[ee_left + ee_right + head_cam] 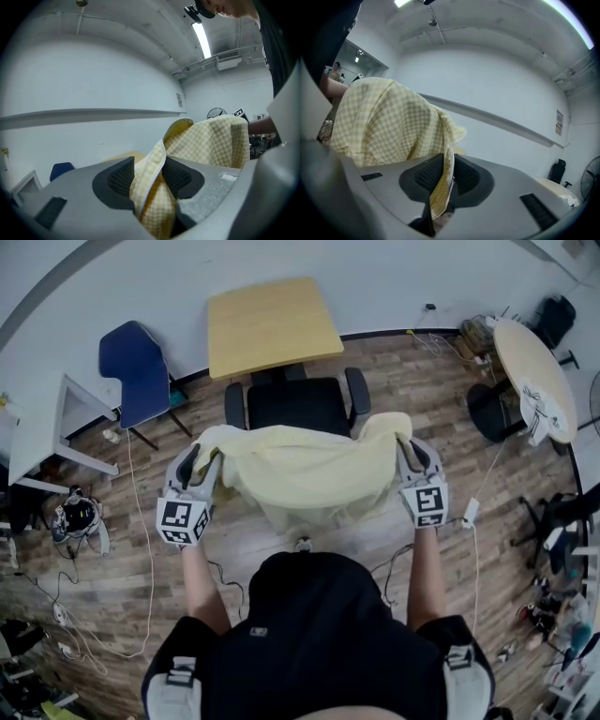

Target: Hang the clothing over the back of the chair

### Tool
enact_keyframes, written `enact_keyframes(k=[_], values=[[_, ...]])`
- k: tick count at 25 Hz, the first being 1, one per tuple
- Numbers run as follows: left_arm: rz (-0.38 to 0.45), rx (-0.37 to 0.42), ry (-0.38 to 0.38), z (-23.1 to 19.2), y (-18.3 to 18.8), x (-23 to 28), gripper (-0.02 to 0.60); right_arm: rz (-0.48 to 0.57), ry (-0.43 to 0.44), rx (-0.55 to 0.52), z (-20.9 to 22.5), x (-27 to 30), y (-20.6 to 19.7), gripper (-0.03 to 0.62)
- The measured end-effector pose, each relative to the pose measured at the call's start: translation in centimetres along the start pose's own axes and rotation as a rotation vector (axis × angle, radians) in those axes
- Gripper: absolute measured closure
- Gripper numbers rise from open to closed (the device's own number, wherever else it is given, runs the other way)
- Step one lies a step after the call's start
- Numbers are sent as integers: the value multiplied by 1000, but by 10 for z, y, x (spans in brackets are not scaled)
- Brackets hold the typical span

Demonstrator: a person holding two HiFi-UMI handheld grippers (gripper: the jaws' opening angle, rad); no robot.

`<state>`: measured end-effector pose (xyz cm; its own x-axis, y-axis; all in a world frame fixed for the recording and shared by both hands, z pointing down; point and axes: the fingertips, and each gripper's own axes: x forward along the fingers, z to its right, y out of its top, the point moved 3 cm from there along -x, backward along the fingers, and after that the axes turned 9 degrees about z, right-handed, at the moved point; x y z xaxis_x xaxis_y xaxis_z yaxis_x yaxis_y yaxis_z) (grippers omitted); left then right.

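A pale yellow checked garment [309, 470] is draped over the back of a black office chair [298, 404], whose backrest it hides. My left gripper [208, 457] is at the garment's left corner. In the left gripper view the jaws [149, 176] stand wide apart, with a loose fold of the cloth [215, 140] lying between the pads, so it is open. My right gripper [405, 451] holds the right corner. In the right gripper view it [446, 176] is shut on a thin edge of the cloth [384, 122].
A wooden table [270, 324] stands just beyond the chair, against the wall. A blue chair [139, 367] and a white desk [37, 427] are at the left. A round table [534, 367] is at the right. Cables [141, 549] trail over the wood floor.
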<state>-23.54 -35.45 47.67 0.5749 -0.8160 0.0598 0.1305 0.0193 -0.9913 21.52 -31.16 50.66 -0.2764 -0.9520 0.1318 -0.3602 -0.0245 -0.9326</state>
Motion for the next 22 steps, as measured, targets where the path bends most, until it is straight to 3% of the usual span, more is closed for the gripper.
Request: enact_keyframes(k=[11,19,22], values=[[27,-10,77,13,14,-38,405,-37,49,-17,-8,-26,-17,517],[27,-1,62,45,19,-50,412,-29,63,4,-5,-49,-18,517],[28,3,62,59,22,-55,417,-18,82,17,-6,-59,-19,549]])
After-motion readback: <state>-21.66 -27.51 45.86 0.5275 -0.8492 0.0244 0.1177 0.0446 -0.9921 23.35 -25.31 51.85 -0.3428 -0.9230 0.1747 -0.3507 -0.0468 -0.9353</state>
